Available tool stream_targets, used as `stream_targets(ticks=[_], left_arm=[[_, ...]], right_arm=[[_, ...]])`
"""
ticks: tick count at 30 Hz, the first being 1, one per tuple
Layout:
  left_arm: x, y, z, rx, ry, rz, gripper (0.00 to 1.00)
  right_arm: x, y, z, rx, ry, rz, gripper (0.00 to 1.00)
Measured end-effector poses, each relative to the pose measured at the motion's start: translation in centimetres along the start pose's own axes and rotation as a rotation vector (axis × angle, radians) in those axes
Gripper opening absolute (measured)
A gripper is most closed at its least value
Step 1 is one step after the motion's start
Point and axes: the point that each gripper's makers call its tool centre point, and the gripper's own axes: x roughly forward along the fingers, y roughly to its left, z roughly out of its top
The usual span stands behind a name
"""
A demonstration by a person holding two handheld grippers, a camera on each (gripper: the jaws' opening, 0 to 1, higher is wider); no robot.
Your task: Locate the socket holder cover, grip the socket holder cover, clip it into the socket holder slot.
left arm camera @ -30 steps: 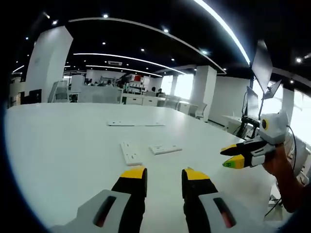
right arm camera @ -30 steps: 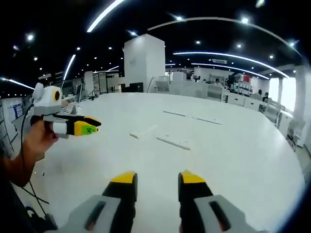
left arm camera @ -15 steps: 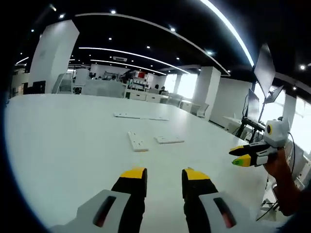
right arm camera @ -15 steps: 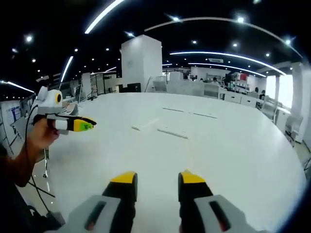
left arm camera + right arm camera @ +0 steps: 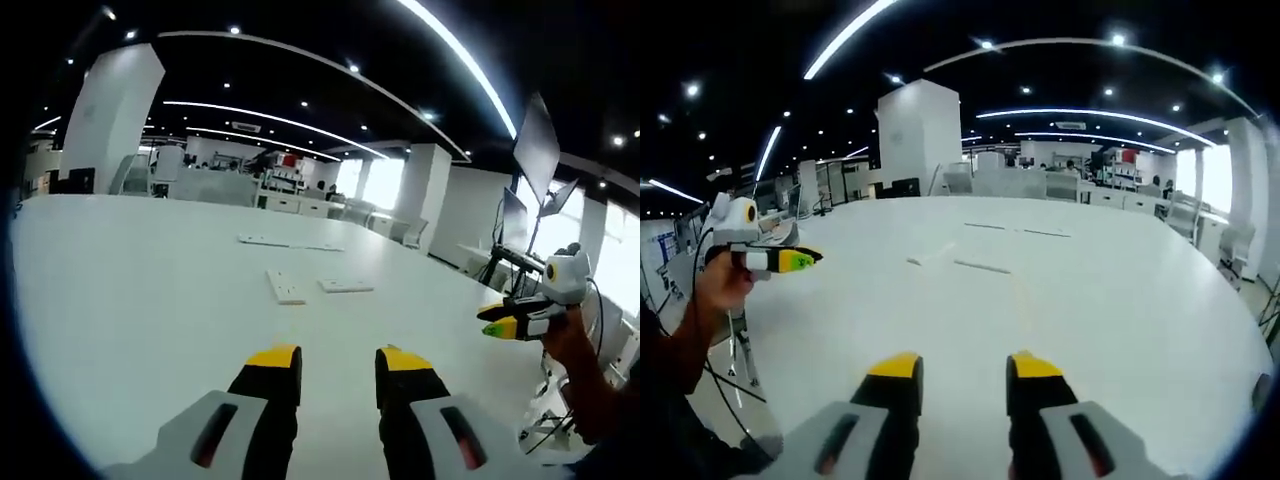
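Two flat white plastic pieces lie side by side in the middle of the white table [image 5: 120,300]: a longer one [image 5: 285,287] and a shorter one [image 5: 346,286]. I cannot tell which is the socket holder cover. In the right gripper view they appear small and far off, the longer piece [image 5: 930,257] left of the shorter piece [image 5: 982,267]. My left gripper [image 5: 338,360] stands open and empty, well short of them. My right gripper [image 5: 963,367] is open too, with nothing between its jaws. Each gripper also appears from the side, the right gripper [image 5: 512,322] and the left gripper [image 5: 780,260], both held off the table's edge.
Two thin white strips [image 5: 290,241] lie farther back on the table, seen also as strips [image 5: 1015,230]. A hand and forearm [image 5: 585,370] hold the right gripper. Light stands and a reflector [image 5: 535,150] rise at the right. Office desks and pillars stand behind.
Both views have drawn back and lowered, so the white pieces look smaller and farther. The two grippers have drifted wider apart. The pieces themselves lie where they were.
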Motion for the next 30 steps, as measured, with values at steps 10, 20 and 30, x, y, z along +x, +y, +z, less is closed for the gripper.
stream_targets(ticks=[10, 20, 30], left_arm=[[-1.7, 0.5, 0.1, 0.03, -0.014, 0.061, 0.3], [-2.4, 0.4, -1.1, 0.005, -0.003, 0.071, 0.3], [-3.3, 0.8, -1.1, 0.009, -0.013, 0.103, 0.3]], right_arm=[[-1.6, -0.1, -0.7, 0.028, -0.007, -0.012, 0.36], [-2.8, -0.2, -1.2, 0.046, -0.012, -0.027, 0.36], [-3.3, -1.0, -1.7, 0.069, -0.022, -0.045, 0.36]])
